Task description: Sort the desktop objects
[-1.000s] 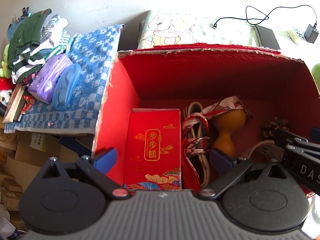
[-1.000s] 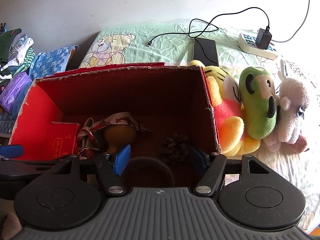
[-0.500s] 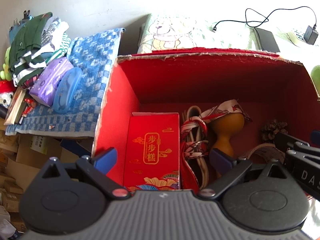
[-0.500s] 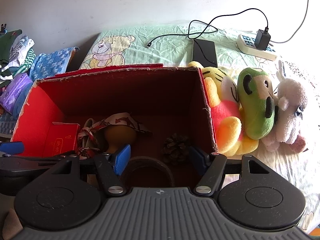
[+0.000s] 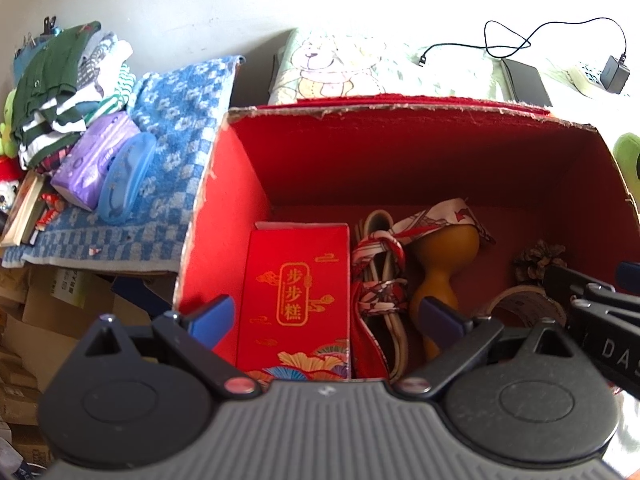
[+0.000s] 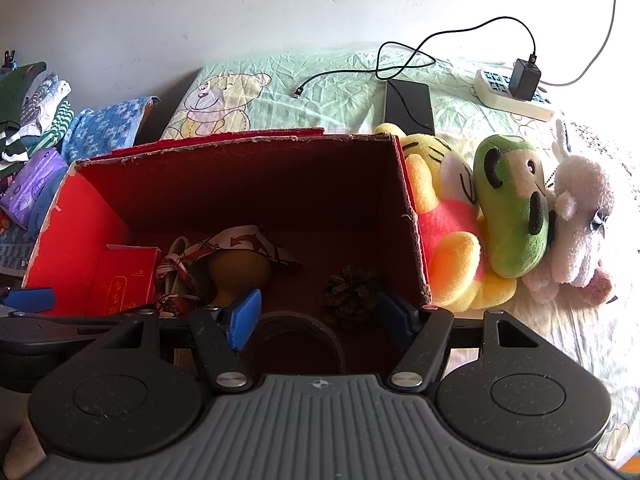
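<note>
Almost nothing has changed in the last second: both the left gripper (image 5: 324,316) and right gripper (image 6: 320,316) stay open and empty above the red box (image 5: 240,184), which already holds the gourd (image 5: 440,264), pinecone (image 6: 350,294) and tape roll (image 5: 524,304); sorting looks near finished.

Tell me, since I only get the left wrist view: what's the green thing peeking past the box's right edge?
Observer: A green plush, lying outside the box.
Operator: Is it alone there?
Observer: No. A yellow plush lies between it and the box, and a white plush lies on its far side.
Operator: Is the right gripper holding anything?
Observer: No. The right gripper is open and empty, with the tape roll lying in the box between its fingers in that view.
</note>
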Action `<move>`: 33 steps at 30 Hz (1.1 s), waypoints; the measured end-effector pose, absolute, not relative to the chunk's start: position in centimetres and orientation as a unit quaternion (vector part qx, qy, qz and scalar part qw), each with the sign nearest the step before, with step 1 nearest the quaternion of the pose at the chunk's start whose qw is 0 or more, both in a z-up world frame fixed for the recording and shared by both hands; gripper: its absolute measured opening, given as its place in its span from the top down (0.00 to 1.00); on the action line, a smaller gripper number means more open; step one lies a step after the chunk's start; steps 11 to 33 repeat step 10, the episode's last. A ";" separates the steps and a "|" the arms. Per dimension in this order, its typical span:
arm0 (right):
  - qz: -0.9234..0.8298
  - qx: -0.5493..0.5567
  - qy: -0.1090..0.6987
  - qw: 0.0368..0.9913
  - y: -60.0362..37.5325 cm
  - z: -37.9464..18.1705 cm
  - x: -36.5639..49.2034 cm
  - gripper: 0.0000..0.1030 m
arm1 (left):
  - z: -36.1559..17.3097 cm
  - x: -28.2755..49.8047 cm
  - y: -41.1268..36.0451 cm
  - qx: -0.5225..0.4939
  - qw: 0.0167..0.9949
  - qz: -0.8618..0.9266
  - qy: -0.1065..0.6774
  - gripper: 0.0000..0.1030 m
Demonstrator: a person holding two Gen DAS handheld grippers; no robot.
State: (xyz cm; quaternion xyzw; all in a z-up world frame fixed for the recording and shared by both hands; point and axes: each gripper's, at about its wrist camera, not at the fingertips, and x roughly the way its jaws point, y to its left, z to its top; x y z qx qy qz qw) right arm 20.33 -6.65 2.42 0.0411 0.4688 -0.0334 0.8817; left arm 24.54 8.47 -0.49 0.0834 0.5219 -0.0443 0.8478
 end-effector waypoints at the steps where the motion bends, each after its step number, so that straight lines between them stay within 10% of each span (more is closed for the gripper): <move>1: -0.034 0.041 0.468 0.882 -6.6 2.4 20.3 0.34 | -0.6 24.5 8.5 0.081 0.847 -0.046 0.524 0.04; 33: -0.032 0.042 0.464 0.884 -6.6 2.5 20.3 0.34 | 0.0 24.2 8.5 0.091 0.857 -0.035 0.506 0.06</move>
